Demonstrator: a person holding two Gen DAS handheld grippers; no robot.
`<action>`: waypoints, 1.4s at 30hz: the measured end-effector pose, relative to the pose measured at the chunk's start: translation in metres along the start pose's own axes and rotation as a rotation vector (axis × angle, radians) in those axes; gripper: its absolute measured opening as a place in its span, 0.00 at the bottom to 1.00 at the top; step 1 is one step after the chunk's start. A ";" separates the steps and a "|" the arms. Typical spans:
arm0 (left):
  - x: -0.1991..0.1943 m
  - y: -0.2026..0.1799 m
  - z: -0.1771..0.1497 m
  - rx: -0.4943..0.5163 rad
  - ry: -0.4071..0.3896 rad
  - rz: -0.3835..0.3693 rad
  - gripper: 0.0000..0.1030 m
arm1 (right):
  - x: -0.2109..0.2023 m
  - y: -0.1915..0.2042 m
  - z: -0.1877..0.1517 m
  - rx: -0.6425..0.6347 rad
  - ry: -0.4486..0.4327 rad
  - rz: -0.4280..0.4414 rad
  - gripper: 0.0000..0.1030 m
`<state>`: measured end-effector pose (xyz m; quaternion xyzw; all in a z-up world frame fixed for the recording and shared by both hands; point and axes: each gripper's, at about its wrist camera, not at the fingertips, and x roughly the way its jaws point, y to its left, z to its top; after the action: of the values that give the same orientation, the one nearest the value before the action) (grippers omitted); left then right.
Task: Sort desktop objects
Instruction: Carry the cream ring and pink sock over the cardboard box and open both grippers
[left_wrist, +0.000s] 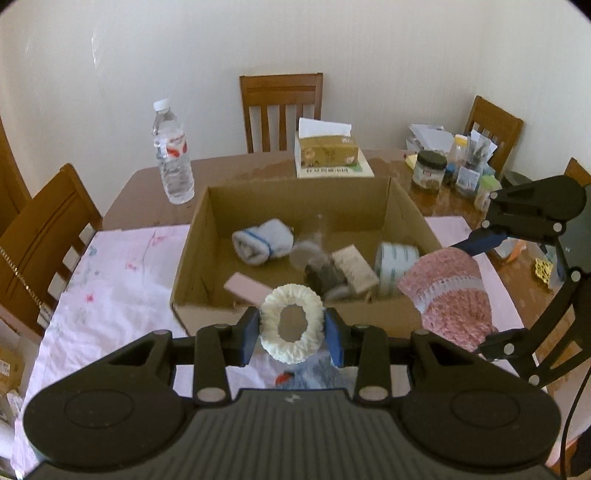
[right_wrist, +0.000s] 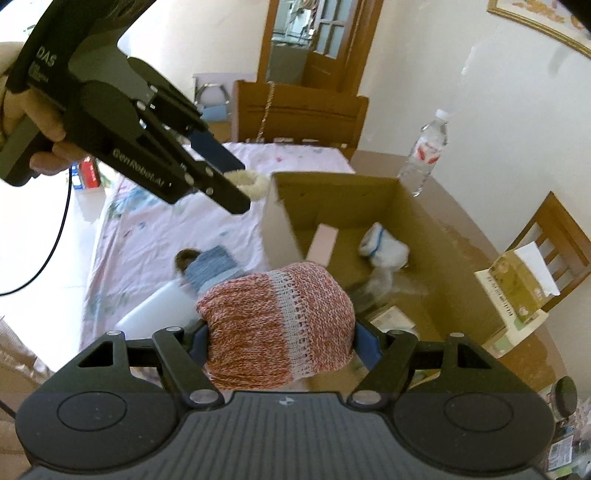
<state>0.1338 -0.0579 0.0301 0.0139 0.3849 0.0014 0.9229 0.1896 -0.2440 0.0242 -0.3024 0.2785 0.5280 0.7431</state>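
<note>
My left gripper is shut on a cream ribbed ring, held upright just before the near wall of the open cardboard box. In the right wrist view the same ring shows at the left gripper's tip, left of the box. My right gripper is shut on a pink-and-white knitted bundle, raised over the box's near corner; it appears in the left wrist view as the pink bundle. Inside the box lie a rolled white sock, a pink block and a tape roll.
A blue knitted item and a white container lie on the pink cloth. A water bottle, a tissue box on a book, and jars stand behind the box. Wooden chairs ring the table.
</note>
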 end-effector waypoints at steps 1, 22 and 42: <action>0.003 0.000 0.005 0.005 -0.007 0.000 0.36 | 0.001 -0.004 0.002 0.003 -0.003 -0.007 0.76; 0.072 0.002 0.062 0.009 0.009 -0.007 0.36 | 0.039 -0.087 0.016 0.073 0.017 -0.102 0.76; 0.093 -0.004 0.074 0.036 0.022 0.006 0.76 | 0.048 -0.109 0.006 0.151 0.022 -0.114 0.86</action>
<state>0.2519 -0.0624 0.0165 0.0318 0.3948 -0.0025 0.9182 0.3082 -0.2382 0.0096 -0.2668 0.3079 0.4589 0.7896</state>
